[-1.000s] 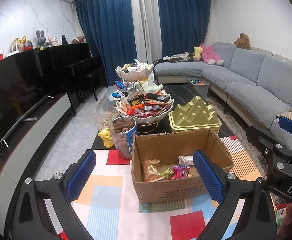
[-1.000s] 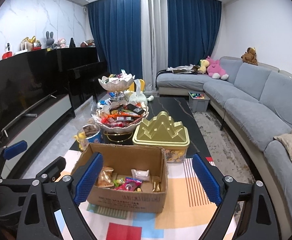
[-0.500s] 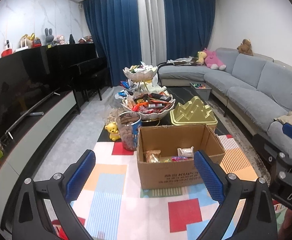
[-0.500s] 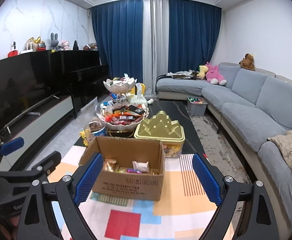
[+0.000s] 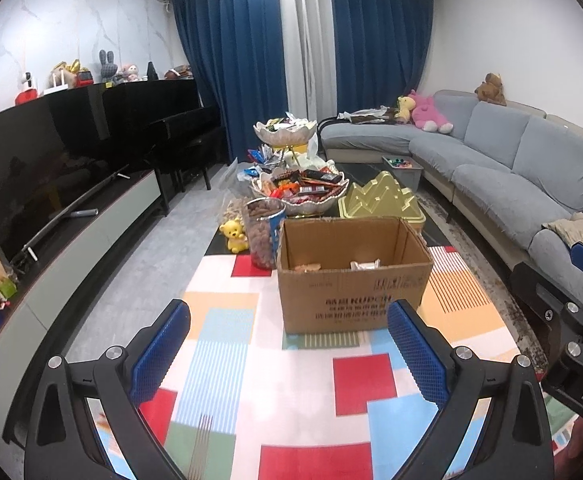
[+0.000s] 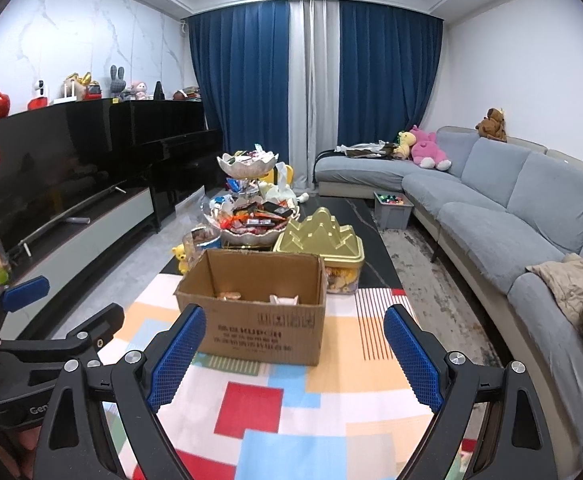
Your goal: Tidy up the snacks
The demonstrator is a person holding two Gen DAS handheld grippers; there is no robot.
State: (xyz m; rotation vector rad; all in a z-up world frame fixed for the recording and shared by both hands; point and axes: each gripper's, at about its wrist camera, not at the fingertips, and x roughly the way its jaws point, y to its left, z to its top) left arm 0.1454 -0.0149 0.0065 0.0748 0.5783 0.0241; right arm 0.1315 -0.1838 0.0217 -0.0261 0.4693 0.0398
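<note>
An open cardboard box (image 5: 353, 280) (image 6: 257, 312) with a few snack packets inside stands on a colourful patterned cloth. Behind it a tiered white bowl stand (image 5: 301, 190) (image 6: 249, 216) is heaped with wrapped snacks, beside a gold mountain-shaped tin (image 5: 381, 200) (image 6: 319, 240) and a clear jar of nuts (image 5: 263, 232). My left gripper (image 5: 289, 354) hangs open and empty, well short of the box. My right gripper (image 6: 295, 354) is open and empty too, the box showing between its blue pads. Each gripper shows at the edge of the other's view.
The patterned cloth (image 5: 291, 392) covers the near end of a dark low table. A grey sofa (image 5: 511, 176) runs along the right, with a beige cloth on it. A dark TV unit (image 5: 71, 216) and piano line the left. A yellow bear toy (image 5: 235, 234) sits by the jar.
Both grippers have drawn back from the cardboard box, which now looks smaller and farther away with more cloth in front. Both stay open and empty.
</note>
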